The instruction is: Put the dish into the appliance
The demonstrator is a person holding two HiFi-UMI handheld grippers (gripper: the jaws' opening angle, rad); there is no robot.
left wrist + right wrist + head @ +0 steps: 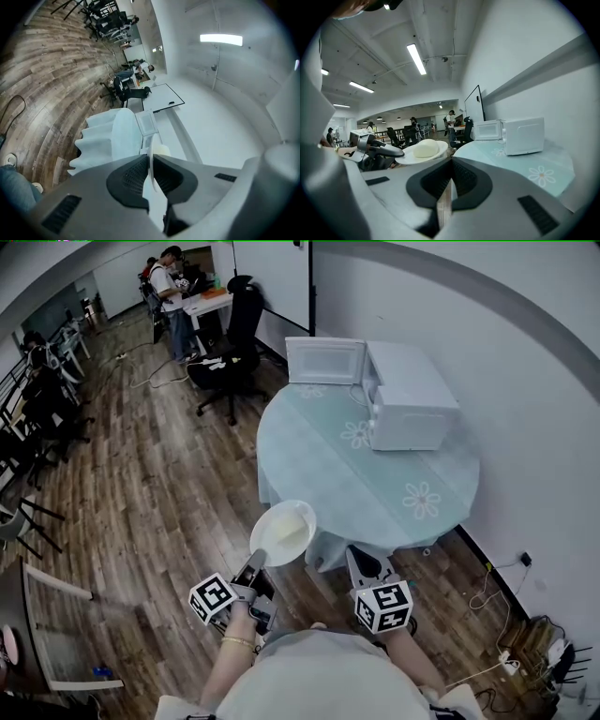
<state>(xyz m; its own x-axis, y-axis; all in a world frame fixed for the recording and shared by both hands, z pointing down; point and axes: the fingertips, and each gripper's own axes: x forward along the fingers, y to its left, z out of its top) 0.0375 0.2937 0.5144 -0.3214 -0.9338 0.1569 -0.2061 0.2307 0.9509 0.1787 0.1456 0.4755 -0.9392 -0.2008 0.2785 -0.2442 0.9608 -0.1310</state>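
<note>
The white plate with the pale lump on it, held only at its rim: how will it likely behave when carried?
The plate looks rigid: it shows no bend though the left gripper pinches only its rim. Gripped at one edge, it probably tends to droop or twist. The rounded lump seems loose, so it may slide if the plate tilts.

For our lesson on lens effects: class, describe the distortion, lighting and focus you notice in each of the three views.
Head view: fisheye bends the wall into an arc, corners dark. Left gripper view: floor planks curve, ceiling light glares, the near dish looks soft. Right gripper view: strip light blows out; the microwave looks sharp.
</note>
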